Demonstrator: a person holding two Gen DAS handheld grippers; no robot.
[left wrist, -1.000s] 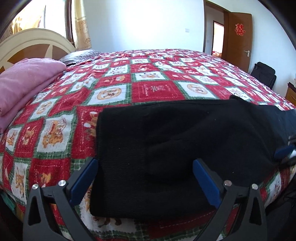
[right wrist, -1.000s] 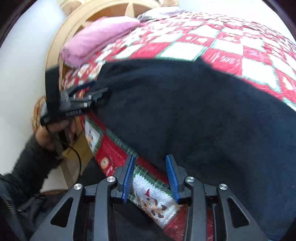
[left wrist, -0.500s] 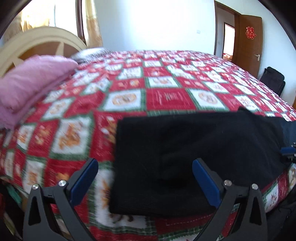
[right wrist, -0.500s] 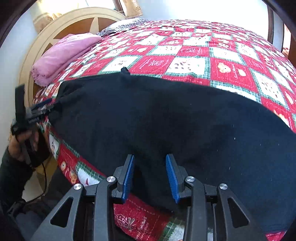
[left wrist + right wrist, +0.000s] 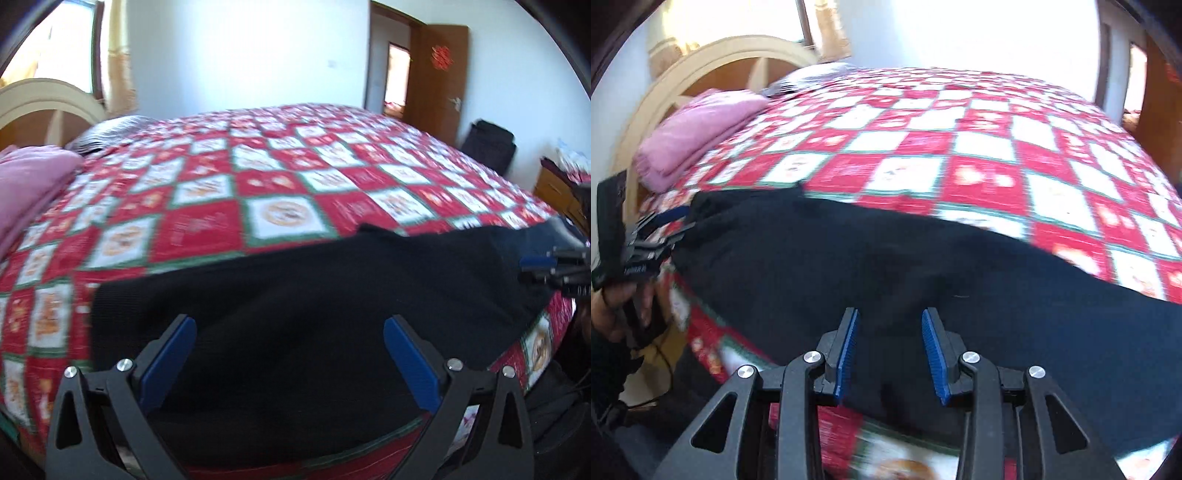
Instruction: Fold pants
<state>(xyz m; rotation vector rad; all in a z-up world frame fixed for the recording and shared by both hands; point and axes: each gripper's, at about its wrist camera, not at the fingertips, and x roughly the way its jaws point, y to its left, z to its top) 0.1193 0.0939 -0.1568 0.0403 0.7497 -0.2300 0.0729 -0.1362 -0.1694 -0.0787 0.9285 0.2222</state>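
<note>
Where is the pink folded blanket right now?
The pink blanket lies at the head of the bed, upper left in both views, beside the cream headboard, apart from the black pants.

Pants (image 5: 295, 317) lie across the bed's (image 5: 280, 177) near edge.

A home bedroom: quilted bed (image 5: 280, 177), arched headboard (image 5: 713, 59) (cream-coloured), wooden door (image 5: 439, 77).

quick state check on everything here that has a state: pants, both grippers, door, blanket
pants: lying flat along the bed's near edge, long and not yet folded across
left gripper: open wide, fingers astride one end of the pants
right gripper: open, narrower gap, over the pants' near edge
door: open
pink blanket: folded, by the headboard
</note>
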